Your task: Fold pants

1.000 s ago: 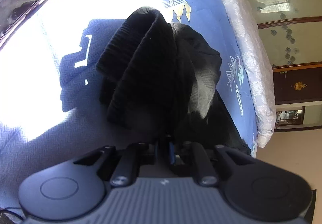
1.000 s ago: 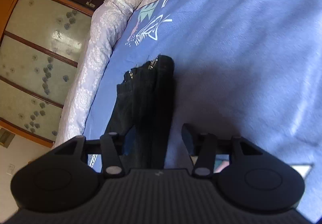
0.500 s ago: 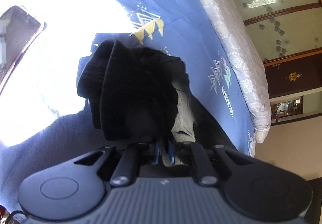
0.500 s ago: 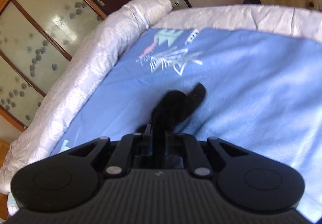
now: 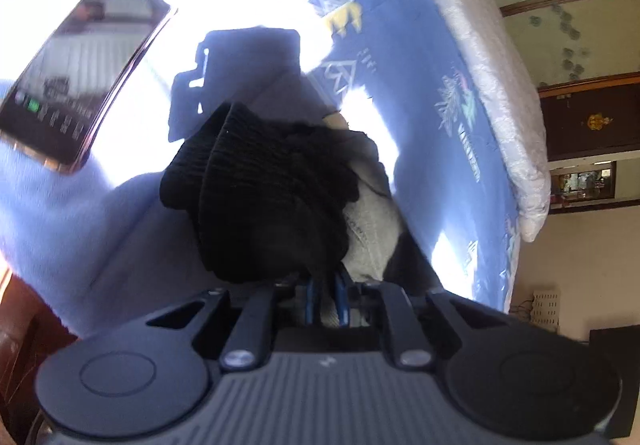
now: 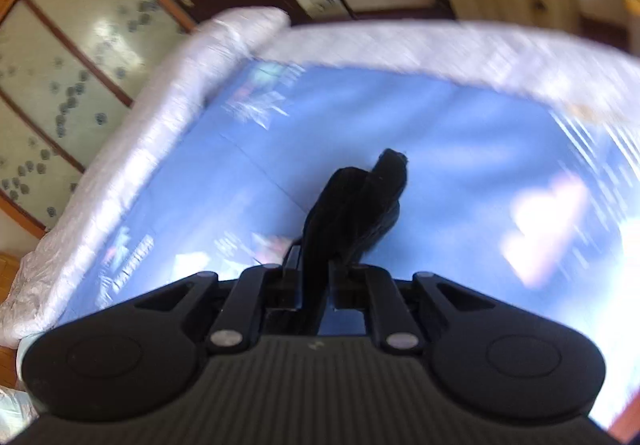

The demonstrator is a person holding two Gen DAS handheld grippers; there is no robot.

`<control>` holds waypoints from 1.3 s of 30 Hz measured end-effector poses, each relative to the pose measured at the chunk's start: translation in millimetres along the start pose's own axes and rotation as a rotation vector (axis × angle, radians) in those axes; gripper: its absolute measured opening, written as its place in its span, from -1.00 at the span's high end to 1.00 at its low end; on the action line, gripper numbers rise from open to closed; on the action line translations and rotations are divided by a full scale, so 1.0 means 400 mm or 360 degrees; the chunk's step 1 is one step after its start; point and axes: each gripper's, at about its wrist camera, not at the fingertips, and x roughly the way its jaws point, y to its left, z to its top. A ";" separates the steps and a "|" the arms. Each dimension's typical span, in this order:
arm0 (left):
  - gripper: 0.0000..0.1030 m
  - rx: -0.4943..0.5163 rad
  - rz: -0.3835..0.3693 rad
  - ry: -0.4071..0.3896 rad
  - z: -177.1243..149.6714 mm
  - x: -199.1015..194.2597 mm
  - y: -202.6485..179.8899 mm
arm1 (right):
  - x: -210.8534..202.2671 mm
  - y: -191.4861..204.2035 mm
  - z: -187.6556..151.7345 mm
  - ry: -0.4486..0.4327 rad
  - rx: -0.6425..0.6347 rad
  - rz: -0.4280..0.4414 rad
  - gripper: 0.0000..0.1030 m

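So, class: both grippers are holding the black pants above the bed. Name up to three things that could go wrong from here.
1. The right gripper pinches only a thin bunch of the pants; it may slip out.
2. The left gripper holds a thick wad with grey lining showing, so the fold may come out uneven.
3. A phone lies on the bed; swinging cloth might drag it.

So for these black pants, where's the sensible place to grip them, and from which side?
At the hems or waistband edges, roughly as now: the left gripper pinches bunched ribbed fabric of the black pants, the right gripper a narrow end. Both come steeply from above the blue sheet. Thick doubled edges probably resist slipping; the phone lies clear.
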 end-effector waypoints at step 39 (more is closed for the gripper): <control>0.63 0.0862 -0.0044 -0.0706 -0.093 0.013 -0.109 | 0.040 0.732 -0.922 0.0871 -0.1191 0.0841 0.43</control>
